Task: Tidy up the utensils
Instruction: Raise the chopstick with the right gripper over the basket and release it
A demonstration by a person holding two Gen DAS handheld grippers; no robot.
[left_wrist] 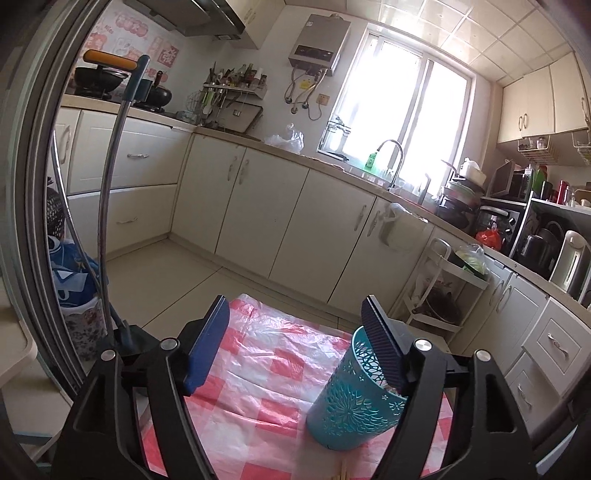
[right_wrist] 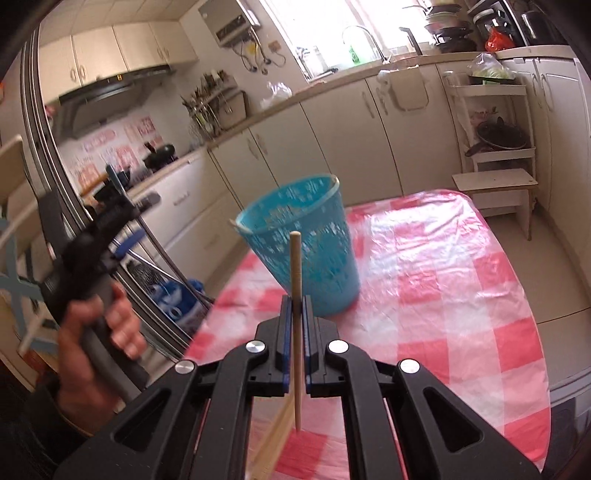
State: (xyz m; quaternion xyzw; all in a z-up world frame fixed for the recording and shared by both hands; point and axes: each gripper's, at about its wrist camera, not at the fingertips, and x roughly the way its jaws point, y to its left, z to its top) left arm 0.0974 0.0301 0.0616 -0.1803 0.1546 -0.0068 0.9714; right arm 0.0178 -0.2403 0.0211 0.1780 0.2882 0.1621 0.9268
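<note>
- Right hand-held gripper (right_wrist: 295,314) clamps one upright wooden chopstick (right_wrist: 295,266); the teal utensil holder (right_wrist: 306,240) stands just beyond.
- Left hand-held gripper (left_wrist: 295,332) gapes empty, the holder beside its right finger.

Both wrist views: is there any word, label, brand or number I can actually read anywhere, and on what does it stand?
None can be quoted with confidence.
Pink wall stickers behind the stove: large characters, too blurred to read.
Water heater: small panel marks, too small to read.
Green bottle by the tap: label washed out by the window.
Blue bag on the floor: print unreadable.
Teal holder and chopstick: no text.
</note>
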